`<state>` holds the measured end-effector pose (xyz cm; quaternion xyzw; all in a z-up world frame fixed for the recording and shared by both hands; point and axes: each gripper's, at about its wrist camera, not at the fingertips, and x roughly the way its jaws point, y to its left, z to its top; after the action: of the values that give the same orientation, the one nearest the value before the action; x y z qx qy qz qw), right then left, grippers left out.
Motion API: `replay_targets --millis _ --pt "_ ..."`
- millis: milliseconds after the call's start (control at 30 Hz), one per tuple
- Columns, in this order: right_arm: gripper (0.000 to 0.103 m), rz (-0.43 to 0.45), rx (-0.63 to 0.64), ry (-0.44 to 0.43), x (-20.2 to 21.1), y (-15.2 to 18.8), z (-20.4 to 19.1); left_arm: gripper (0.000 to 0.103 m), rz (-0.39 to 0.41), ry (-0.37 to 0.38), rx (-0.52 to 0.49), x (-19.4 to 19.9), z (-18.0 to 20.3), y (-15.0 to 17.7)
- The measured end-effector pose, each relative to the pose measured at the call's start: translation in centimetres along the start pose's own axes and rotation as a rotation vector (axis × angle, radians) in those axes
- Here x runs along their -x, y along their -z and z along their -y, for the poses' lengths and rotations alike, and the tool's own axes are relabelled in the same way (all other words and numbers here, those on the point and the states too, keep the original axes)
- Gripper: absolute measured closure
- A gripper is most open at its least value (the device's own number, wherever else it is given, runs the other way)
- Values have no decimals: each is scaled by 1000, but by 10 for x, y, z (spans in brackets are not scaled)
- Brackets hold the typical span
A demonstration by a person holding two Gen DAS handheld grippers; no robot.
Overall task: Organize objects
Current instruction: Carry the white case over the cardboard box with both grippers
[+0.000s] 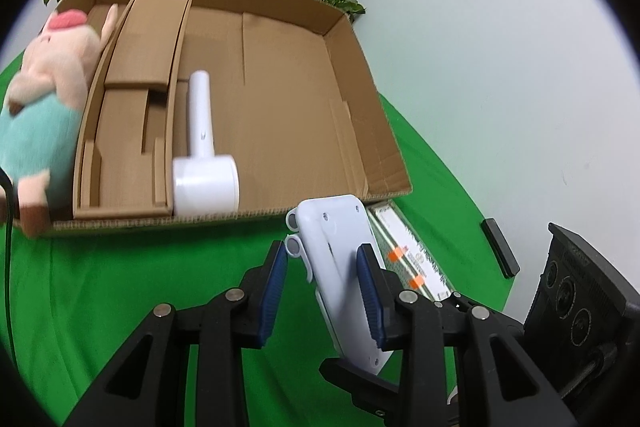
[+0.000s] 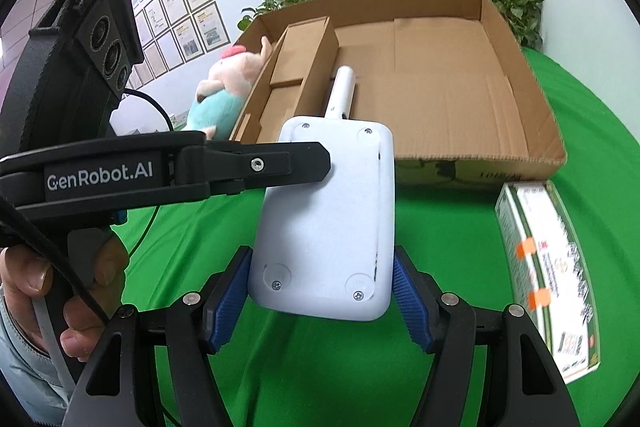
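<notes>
Claws (image 2: 322, 291) hold white device (image 2: 328, 223) above cloth (image 2: 440, 227), seemingly short of carton rim (image 2: 480, 159).

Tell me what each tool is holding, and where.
Both hold the white plastic device: right tool clamps its near end by the long sides; left tool grips one long edge.

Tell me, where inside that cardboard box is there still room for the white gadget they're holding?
The box floor lies bare between the white hair dryer and the right wall. The left side is crowded with cardboard inserts; a plush pig leans outside.
</notes>
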<state>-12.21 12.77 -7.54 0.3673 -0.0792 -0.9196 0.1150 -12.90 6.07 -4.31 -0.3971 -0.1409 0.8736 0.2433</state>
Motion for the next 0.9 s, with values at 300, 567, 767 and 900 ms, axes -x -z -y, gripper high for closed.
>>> replay_targets --millis 300,567,767,900 --pt "38 64 14 15 10 -41 7 69 35 9 -37 6 11 -37" --pt "38 95 5 19 7 -71 13 69 45 9 -57 2 14 -68" --pt "38 97 -3 18 -3 -88 16 69 31 -4 -67 -5 10 -86" --pt "38 90 -13 14 -10 -95 19 68 9 -3 -54 -16 1 -99"
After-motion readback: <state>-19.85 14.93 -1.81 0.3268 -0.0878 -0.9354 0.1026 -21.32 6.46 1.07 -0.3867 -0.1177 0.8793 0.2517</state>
